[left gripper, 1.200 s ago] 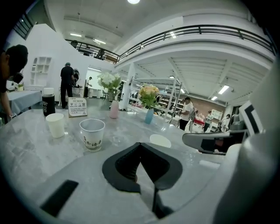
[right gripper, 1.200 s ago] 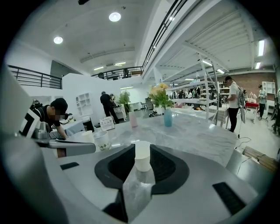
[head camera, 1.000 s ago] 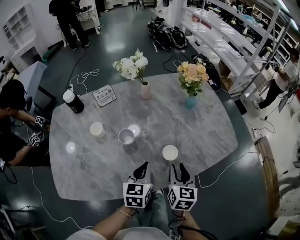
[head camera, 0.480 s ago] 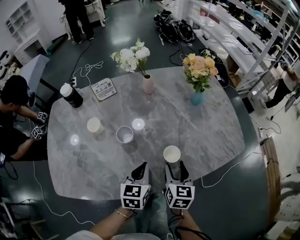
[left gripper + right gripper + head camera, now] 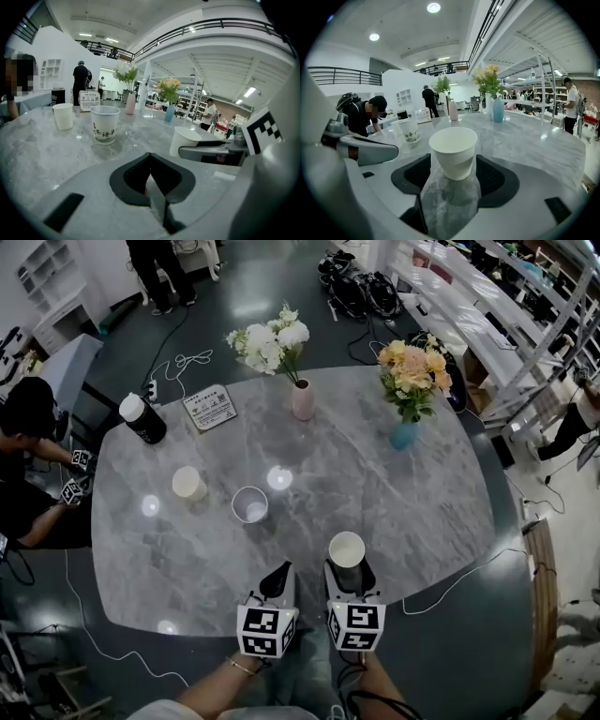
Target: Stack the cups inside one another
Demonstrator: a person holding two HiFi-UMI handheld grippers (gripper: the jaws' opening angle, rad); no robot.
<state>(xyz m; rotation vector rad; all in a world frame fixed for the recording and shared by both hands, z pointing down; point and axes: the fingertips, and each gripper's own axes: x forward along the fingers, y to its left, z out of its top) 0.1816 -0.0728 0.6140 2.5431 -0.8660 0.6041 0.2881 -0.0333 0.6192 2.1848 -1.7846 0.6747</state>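
Printed cup, left of centre, bears black Chinese characters. Upright white cup stands untouched between the just-opening, wide jaws of the right gripper. Left gripper is closed.

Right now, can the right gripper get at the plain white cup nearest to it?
Probably yes. The jaws of the right gripper have just been opening, and the cup already stands between them, not yet gripped; nothing blocks it.
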